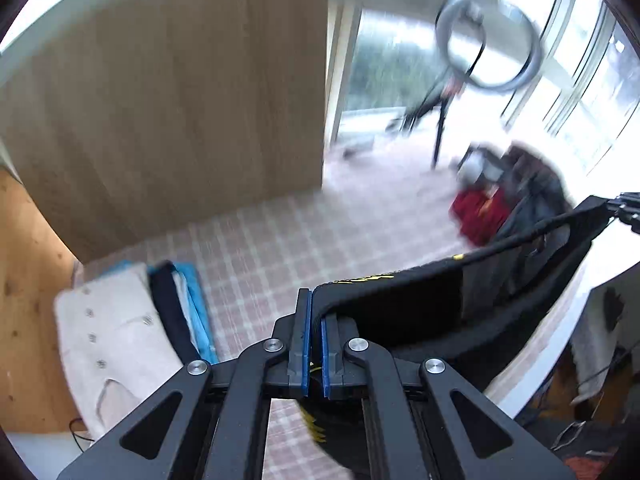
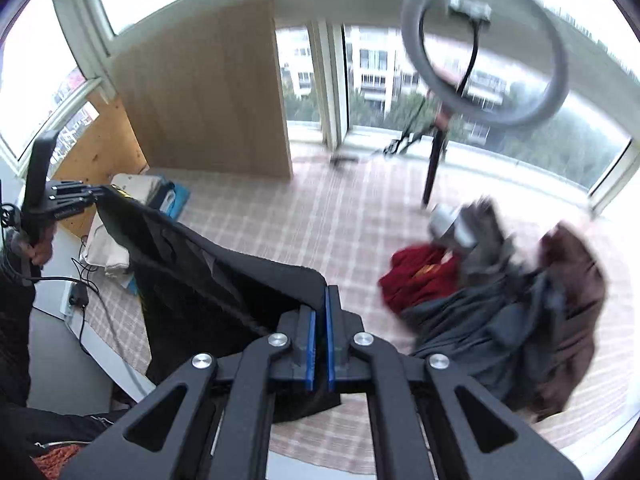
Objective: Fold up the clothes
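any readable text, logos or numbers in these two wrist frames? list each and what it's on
Nothing can be read for certain.
Yellow print on the black garment, near the left gripper: blurred, unreadable.
Yellow mark on the red garment: a blur, no letters to make out.
Pale marking on the side of the left gripper, seen from the right wrist view: too small to read.
The right gripper carries no visible text.

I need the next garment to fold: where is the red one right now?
The red garment lies on the checked cloth at the near-left edge of the unfolded heap, against the grey garment, right of the held black garment.
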The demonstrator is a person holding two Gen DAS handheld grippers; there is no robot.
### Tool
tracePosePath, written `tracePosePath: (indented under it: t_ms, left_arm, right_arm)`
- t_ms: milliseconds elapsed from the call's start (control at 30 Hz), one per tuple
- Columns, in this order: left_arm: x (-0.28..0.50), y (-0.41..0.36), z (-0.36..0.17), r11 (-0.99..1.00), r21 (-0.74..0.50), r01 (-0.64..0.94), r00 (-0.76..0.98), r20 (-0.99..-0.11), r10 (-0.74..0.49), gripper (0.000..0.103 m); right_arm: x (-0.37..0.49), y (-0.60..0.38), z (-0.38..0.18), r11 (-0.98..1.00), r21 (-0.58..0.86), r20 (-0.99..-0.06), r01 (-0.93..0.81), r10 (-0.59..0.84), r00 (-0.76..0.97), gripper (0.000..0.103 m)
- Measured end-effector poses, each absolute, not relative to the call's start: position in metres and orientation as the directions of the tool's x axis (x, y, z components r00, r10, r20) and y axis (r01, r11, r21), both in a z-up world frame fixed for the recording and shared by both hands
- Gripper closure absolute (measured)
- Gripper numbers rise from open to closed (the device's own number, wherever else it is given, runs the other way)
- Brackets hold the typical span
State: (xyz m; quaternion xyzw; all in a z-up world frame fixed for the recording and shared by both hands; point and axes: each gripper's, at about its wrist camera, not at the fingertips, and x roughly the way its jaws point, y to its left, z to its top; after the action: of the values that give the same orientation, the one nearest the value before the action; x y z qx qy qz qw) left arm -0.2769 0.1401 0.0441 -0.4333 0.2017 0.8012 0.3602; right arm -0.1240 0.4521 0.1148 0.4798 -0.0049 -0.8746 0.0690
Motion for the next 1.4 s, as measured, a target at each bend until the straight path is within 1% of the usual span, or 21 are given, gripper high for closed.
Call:
tracePosePath:
  t_ms: [100,200,300,500,633,767,867,933,1000,1067,1167,1300,1400]
  left_arm:
    - [-0.252,0.136,0.098,-0.662,0.055,-0.747,-0.445,-0.782,0.437,0.1]
    - [-0.226,0.127,0.146,-0.674,0.107,-0.731,-0.522,-0.724,0.451,0.1]
    - [-0.195,0.112,0.176,-0.678,0.141,-0.722,-0.562,-0.69,0.455,0.1]
    - [-0.128,0.082,0.203,-0.671,0.235,-0.703,-0.632,-0.639,0.439,0.1]
    - [-0.105,0.072,0.223,-0.666,0.25,-0.702,-0.644,-0.623,0.445,0.1]
    - [-0.11,0.076,0.236,-0.682,0.279,-0.676,-0.676,-0.604,0.422,0.1]
    - [-0.137,0.084,0.232,-0.699,0.259,-0.667,-0.665,-0.629,0.402,0.1]
    - [-0.165,0.092,0.22,-0.712,0.207,-0.671,-0.621,-0.681,0.388,0.1]
    - [-0.201,0.106,0.195,-0.725,0.189,-0.662,-0.592,-0.725,0.351,0.099]
    - [-0.24,0.124,0.164,-0.745,0.182,-0.642,-0.565,-0.769,0.299,0.099]
    - [-0.301,0.157,0.084,-0.767,0.179,-0.616,-0.497,-0.844,0.202,0.099]
    - [-0.368,0.201,-0.034,-0.78,0.176,-0.6,-0.384,-0.919,0.089,0.1]
    - [-0.408,0.228,-0.116,-0.778,0.186,-0.6,-0.3,-0.954,0.003,0.099]
  right_arm:
    - [-0.102,0.449,0.162,-0.991,0.03,-0.8,0.128,-0.101,-0.591,0.099]
    - [-0.084,0.449,0.197,-0.991,0.029,-0.755,0.131,-0.107,-0.646,0.099]
    - [-0.061,0.445,0.213,-0.989,0.036,-0.737,0.141,-0.121,-0.665,0.099]
    - [0.003,0.438,0.241,-0.976,0.071,-0.681,0.206,-0.198,-0.705,0.099]
    - [0.026,0.432,0.256,-0.968,0.077,-0.653,0.239,-0.23,-0.721,0.099]
    - [0.021,0.427,0.265,-0.964,0.067,-0.637,0.256,-0.239,-0.733,0.099]
    - [-0.01,0.431,0.255,-0.96,0.113,-0.647,0.258,-0.268,-0.714,0.099]
    - [-0.042,0.435,0.237,-0.959,0.149,-0.673,0.241,-0.277,-0.686,0.099]
    - [-0.079,0.439,0.214,-0.958,0.182,-0.706,0.219,-0.283,-0.649,0.099]
    - [-0.124,0.443,0.18,-0.963,0.204,-0.743,0.178,-0.271,-0.612,0.099]
    - [-0.196,0.45,0.107,-0.974,0.209,-0.801,0.089,-0.223,-0.555,0.099]
    - [-0.275,0.446,-0.012,-0.994,0.107,-0.886,-0.009,-0.091,-0.454,0.099]
    - [-0.316,0.439,-0.093,-0.998,0.054,-0.933,-0.034,-0.039,-0.358,0.099]
